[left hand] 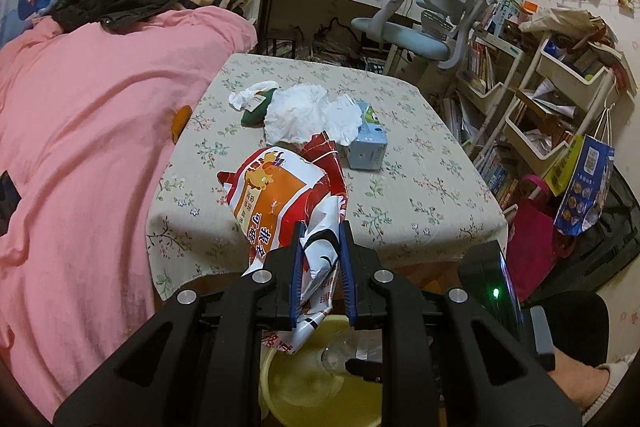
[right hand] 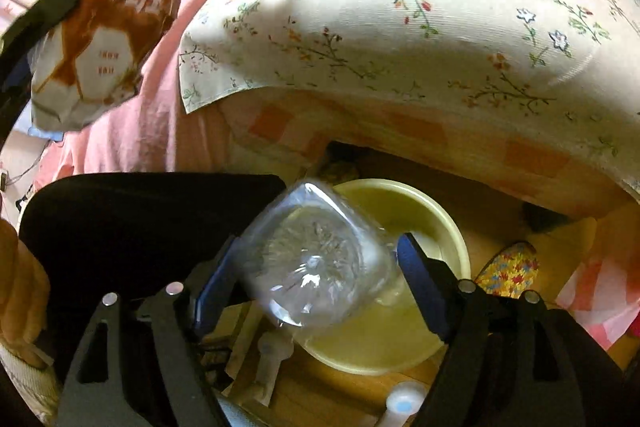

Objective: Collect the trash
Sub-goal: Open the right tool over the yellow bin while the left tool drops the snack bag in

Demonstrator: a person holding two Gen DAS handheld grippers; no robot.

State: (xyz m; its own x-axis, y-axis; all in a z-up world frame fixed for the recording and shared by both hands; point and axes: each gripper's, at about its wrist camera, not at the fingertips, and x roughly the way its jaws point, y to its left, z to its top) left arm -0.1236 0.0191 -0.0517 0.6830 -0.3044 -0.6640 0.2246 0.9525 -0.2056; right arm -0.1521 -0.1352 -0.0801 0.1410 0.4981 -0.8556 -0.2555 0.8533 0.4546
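My left gripper (left hand: 320, 247) is shut on a crumpled orange-and-white snack bag (left hand: 280, 191), held at the table's near edge above a yellow bin (left hand: 304, 383); the bag also shows in the right wrist view (right hand: 108, 23). In the right wrist view a clear plastic bottle (right hand: 316, 255) sits between my right gripper's (right hand: 316, 267) blue pads (right hand: 420, 287), over the yellow bin (right hand: 424, 219) on the floor. The jaws stand wide and the bottle looks blurred; a gap shows at the right pad. Crumpled white tissues (left hand: 308, 111) lie on the table.
The table has a floral cloth (left hand: 420, 187). On it lie a small blue box (left hand: 368, 143) and a dark green item (left hand: 256, 111). A pink-covered bed (left hand: 92, 131) is at the left. A chair (left hand: 432, 23) and cluttered shelves (left hand: 552, 95) stand at the right.
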